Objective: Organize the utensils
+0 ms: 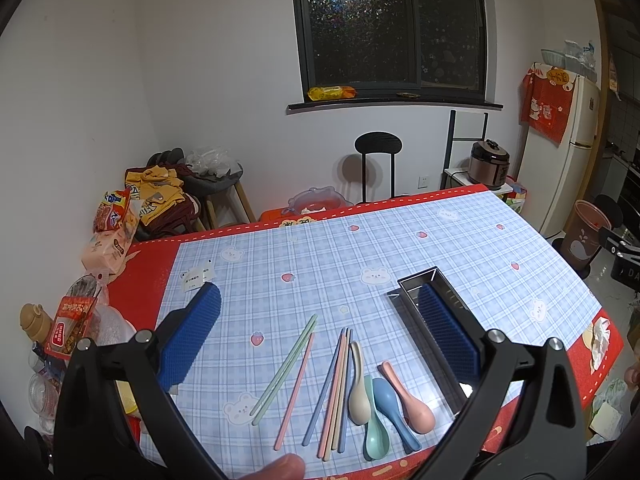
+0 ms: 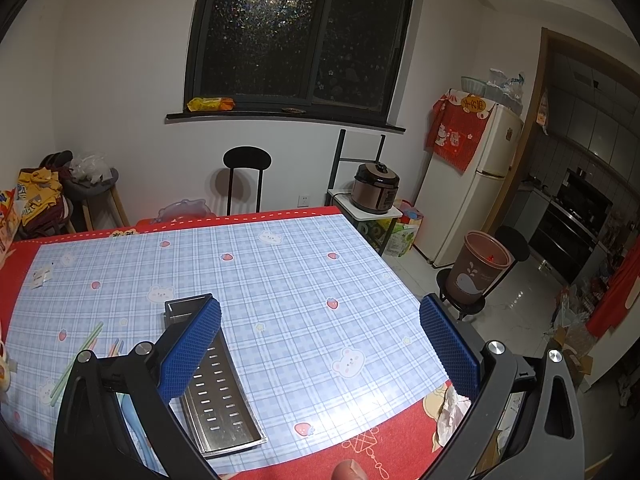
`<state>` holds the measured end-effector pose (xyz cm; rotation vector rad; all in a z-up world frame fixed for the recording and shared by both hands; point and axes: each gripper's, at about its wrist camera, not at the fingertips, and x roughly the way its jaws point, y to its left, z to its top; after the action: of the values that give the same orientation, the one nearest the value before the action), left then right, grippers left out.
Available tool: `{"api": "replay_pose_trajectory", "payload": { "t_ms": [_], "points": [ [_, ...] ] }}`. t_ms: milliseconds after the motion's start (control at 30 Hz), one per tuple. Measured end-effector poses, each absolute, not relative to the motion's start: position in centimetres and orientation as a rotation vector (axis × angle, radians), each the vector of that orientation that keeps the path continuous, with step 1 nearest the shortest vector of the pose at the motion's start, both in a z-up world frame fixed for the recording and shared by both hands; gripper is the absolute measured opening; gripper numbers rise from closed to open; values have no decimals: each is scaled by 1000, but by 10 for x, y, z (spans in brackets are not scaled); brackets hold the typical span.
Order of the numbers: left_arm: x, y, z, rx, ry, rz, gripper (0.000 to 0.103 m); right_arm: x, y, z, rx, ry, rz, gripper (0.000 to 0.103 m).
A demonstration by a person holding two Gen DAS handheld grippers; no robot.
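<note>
1. Fingertip of the person (image 1: 286,466) shows at the bottom edge of the left wrist view, just behind the left gripper (image 1: 320,340), whose blue-padded jaws are spread wide and hold nothing.
2. Between those jaws, on the checked tablecloth (image 1: 320,248), lie the utensils: a pair of green chopsticks (image 1: 285,368), a pink chopstick (image 1: 295,390) beside them, then a bundle of blue and pink chopsticks (image 1: 334,390) lying close together.
3. Just right of the bundle, four spoons overlap: a beige spoon (image 1: 359,394), a teal spoon (image 1: 374,432), a blue spoon (image 1: 390,400) and a pink spoon (image 1: 412,402).
4. Right of the spoons sits a long steel tray (image 2: 218,396) with a slotted floor, empty as far as can be seen.
5. Handling, as a judgement: the pieces look like light, stiff plastic, smooth enough to slide or roll. Chopsticks are best pinched near mid-length so they stay level; spoons are best taken by the handle, not the rounded bowl.
6. Over the tray's right side hovers the right gripper (image 2: 320,344), its jaws also spread and empty; one pad overlaps the tray in this view.
7. Farther out, a black chair (image 1: 378,160), a dark window (image 1: 392,28), a rice cooker (image 2: 376,194) and a fridge (image 2: 476,184) stand along the wall.
</note>
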<state>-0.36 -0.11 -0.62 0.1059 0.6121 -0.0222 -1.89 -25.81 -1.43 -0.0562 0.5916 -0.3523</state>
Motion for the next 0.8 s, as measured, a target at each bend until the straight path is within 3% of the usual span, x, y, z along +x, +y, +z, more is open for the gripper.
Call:
{"api": "replay_pose_trajectory", "payload": {
  "t_ms": [800],
  "points": [
    [-10,32,-29,-31,657,-82,97,1,-254,-30,50,670,-141,97]
  ]
}}
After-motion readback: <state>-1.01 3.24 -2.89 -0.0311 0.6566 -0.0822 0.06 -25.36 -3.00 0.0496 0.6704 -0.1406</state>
